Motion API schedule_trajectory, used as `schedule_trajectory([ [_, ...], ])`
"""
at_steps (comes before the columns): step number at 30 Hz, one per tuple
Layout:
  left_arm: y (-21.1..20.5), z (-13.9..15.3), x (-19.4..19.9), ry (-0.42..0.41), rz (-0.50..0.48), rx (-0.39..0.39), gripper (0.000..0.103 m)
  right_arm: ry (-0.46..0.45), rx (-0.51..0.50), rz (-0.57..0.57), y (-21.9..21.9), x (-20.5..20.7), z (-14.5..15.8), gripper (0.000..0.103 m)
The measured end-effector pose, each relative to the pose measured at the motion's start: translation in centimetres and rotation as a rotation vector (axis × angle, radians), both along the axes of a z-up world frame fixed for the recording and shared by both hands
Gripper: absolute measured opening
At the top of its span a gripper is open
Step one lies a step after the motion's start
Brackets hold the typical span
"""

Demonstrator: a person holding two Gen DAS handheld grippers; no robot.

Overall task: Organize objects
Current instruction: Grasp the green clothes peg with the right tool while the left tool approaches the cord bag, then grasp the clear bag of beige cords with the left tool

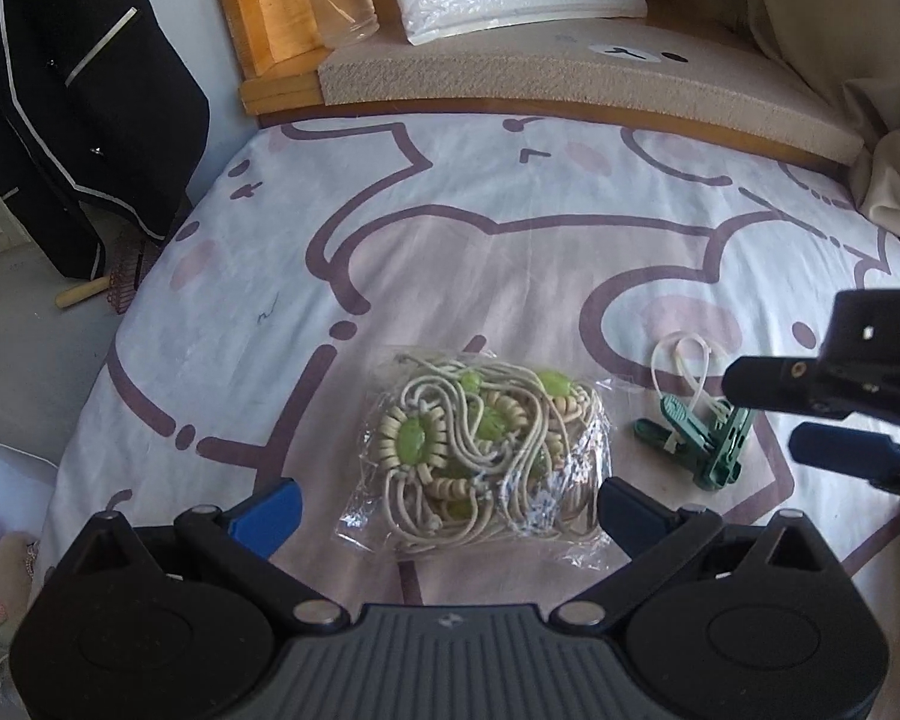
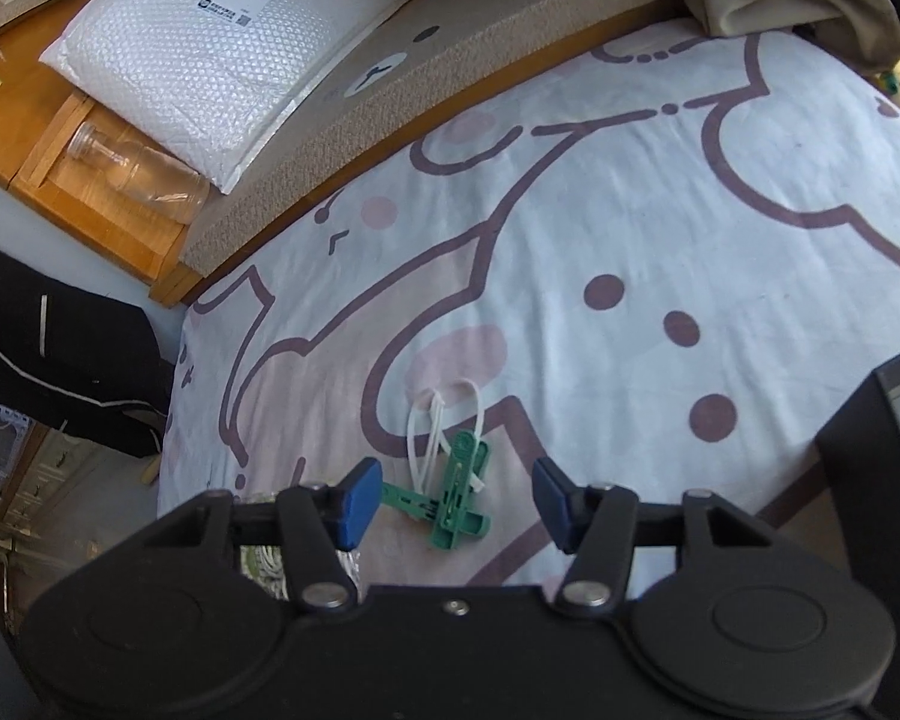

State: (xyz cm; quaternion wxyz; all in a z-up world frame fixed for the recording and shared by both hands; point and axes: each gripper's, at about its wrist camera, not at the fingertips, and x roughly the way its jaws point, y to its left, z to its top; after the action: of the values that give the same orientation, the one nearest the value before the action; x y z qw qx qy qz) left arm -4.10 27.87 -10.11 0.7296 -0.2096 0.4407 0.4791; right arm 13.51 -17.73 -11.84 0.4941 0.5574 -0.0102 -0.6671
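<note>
On the bed (image 1: 462, 192), spread with a cartoon-print sheet, a clear bag of cord and green beads (image 1: 480, 450) lies near the left tongs (image 1: 447, 510), whose blue-padded fingers stand wide apart on either side of the bag's near end and hold nothing. Just right of the bag, apart from it, lie the green clothes pegs (image 2: 459, 495) with white loops, and the right tongs (image 2: 456, 501) hang over them, spread wide and gripping nothing. At the far end a bubble-wrap mailer (image 2: 222, 42) and a clear plastic bottle (image 2: 141, 177) rest on the wooden ledge (image 2: 42, 138).
</note>
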Motion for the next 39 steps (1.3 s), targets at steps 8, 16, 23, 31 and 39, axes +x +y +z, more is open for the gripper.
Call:
schedule_trajectory([
  [8,0.5,0.0,-0.2,-0.062,-0.012,-0.046,0.089,-0.02,0.023,0.004,-1.0,0.6,-1.3,0.021],
  [16,0.4,0.3,-0.7,-0.061,-0.031,-0.077,0.066,-0.007,0.019,-0.005,-0.5,0.4,-0.8,0.015],
  [23,-0.5,0.3,-1.6,-0.034,-0.094,-0.146,0.052,0.026,0.032,0.011,0.6,0.2,0.2,0.015],
  [31,-2.0,-0.3,-2.6,-0.026,-0.154,-0.269,0.024,0.06,0.056,0.029,2.3,0.0,1.0,0.015],
  [39,-2.5,3.3,-3.2,0.035,-0.198,-0.052,0.103,0.074,0.04,0.029,3.5,-0.8,2.0,0.015],
])
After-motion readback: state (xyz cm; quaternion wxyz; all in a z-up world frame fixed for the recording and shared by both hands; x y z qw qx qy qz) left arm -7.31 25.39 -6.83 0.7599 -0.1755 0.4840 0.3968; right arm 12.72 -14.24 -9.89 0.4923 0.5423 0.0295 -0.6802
